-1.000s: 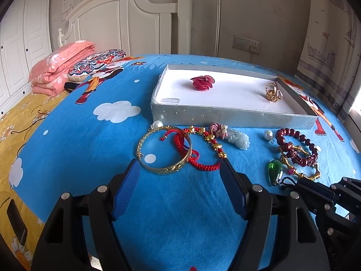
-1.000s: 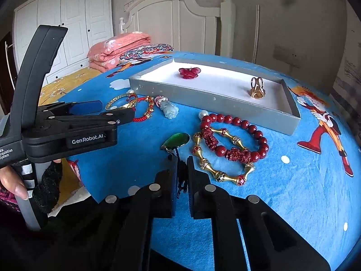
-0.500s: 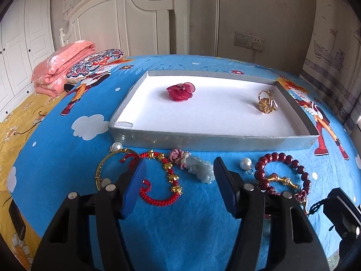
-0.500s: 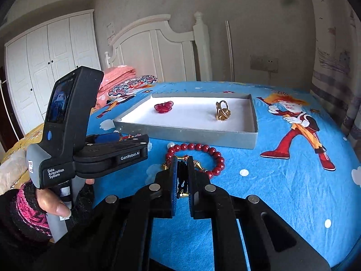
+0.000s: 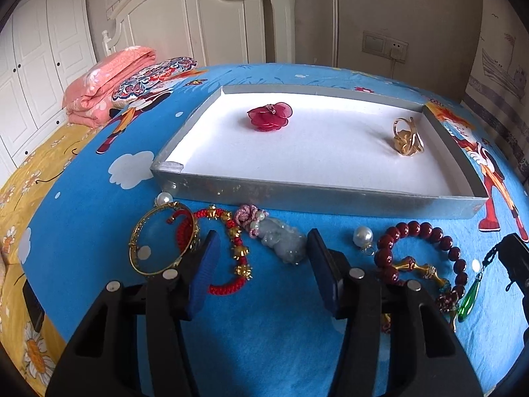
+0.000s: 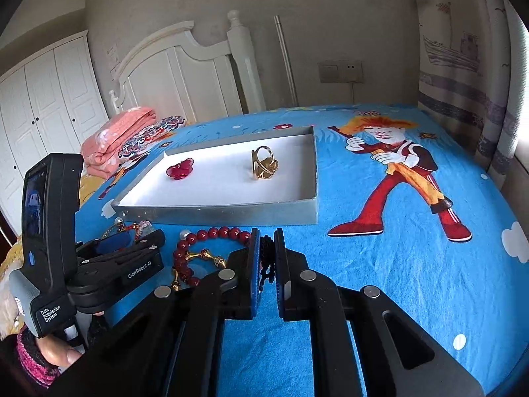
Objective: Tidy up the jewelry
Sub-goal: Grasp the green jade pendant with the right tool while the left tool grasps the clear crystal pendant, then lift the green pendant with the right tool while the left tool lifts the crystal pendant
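My left gripper (image 5: 263, 241) hovers low over the blue bedspread, its jaws closing. A pale jade pendant (image 5: 284, 243) and a red cord bracelet (image 5: 231, 284) lie between the pads, untouched. A gold bangle (image 5: 132, 241) lies left of them. My right gripper (image 6: 266, 235) is shut on a black cord (image 6: 265, 261). In the left wrist view a green teardrop pendant (image 5: 468, 301) dangles from that cord. The silver tray (image 5: 297, 195) behind holds a red flower (image 5: 269, 115) and a gold ring (image 5: 406, 137).
A dark red bead bracelet (image 5: 416, 228), a gold bamboo-link bracelet (image 5: 416, 266) and two pearls (image 5: 362, 235) lie before the tray. A folded pink quilt (image 5: 109, 82) and a pillow sit by the headboard. A hand (image 6: 56, 354) grips the left tool.
The left gripper moved toward the tray and its jaws narrowed around the jade pendant. The right gripper rose and rolled, carrying the green pendant up by its cord.
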A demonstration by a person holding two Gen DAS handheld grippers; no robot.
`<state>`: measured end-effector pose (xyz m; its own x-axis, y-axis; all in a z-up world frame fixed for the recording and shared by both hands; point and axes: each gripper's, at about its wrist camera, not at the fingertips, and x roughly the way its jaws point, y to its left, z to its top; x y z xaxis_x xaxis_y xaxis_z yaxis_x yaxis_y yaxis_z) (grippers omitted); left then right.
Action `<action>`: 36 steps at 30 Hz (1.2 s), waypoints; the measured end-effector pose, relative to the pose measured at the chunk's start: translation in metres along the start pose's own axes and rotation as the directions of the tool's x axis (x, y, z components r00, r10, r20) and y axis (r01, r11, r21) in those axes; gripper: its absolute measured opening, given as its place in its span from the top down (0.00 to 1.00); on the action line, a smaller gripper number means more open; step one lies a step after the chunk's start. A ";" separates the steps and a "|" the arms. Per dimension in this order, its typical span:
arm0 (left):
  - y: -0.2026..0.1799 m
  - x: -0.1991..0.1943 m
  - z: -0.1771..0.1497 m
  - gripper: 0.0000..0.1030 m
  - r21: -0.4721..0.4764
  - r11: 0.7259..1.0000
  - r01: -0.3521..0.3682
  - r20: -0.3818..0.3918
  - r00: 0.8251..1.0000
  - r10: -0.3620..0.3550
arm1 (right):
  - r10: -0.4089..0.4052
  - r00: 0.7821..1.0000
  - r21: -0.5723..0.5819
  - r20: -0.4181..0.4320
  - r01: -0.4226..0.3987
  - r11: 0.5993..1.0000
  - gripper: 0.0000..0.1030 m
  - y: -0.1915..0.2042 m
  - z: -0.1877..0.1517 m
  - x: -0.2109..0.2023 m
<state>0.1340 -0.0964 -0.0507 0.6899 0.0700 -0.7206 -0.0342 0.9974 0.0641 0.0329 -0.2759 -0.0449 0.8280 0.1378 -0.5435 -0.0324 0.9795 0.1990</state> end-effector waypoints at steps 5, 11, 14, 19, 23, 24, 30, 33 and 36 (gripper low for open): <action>-0.009 0.001 0.003 0.56 0.009 1.000 -0.022 -0.014 1.000 0.022 | -0.019 1.000 0.009 -0.001 0.019 1.000 0.91 -0.005 0.003 0.002; -0.010 0.001 0.003 0.69 0.018 0.999 -0.030 -0.005 1.000 0.030 | -0.035 0.999 0.021 0.002 0.035 0.999 0.91 -0.011 0.005 0.000; -0.007 -0.001 0.000 0.75 0.015 1.000 -0.010 0.010 1.000 0.010 | -0.039 0.999 0.024 0.002 0.039 0.999 0.91 -0.010 0.004 0.000; 0.002 -0.014 -0.007 0.75 0.010 0.999 0.044 0.051 0.998 -0.045 | -0.037 0.999 0.017 -0.001 0.037 0.999 0.91 -0.005 0.003 0.000; 0.009 -0.029 -0.016 0.75 0.037 0.996 0.077 0.078 0.994 -0.080 | -0.036 0.999 0.005 0.011 0.036 0.999 0.91 0.005 0.003 -0.002; 0.011 -0.032 -0.018 0.75 0.043 0.995 0.085 0.086 0.992 -0.089 | -0.037 0.999 0.004 0.016 0.037 0.999 0.91 0.009 0.003 -0.003; 0.027 -0.052 -0.025 0.75 0.063 0.993 0.102 0.146 0.983 -0.110 | -0.048 0.998 -0.024 0.040 0.049 0.999 0.91 0.031 0.004 -0.009; 0.040 -0.056 -0.029 0.75 0.050 0.992 0.120 0.158 0.979 -0.126 | -0.045 0.998 -0.053 0.048 0.047 0.997 0.91 0.046 0.003 -0.014; 0.053 -0.056 -0.029 0.75 0.038 0.989 0.141 0.159 0.976 -0.146 | -0.038 0.998 -0.072 0.057 0.042 0.996 0.91 0.060 0.003 -0.019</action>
<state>0.0724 -0.0468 -0.0274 0.7937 -0.0802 -0.6030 0.0913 0.9957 -0.0123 0.0175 -0.2204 -0.0202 0.8591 0.0919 -0.5035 -0.0379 0.9925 0.1165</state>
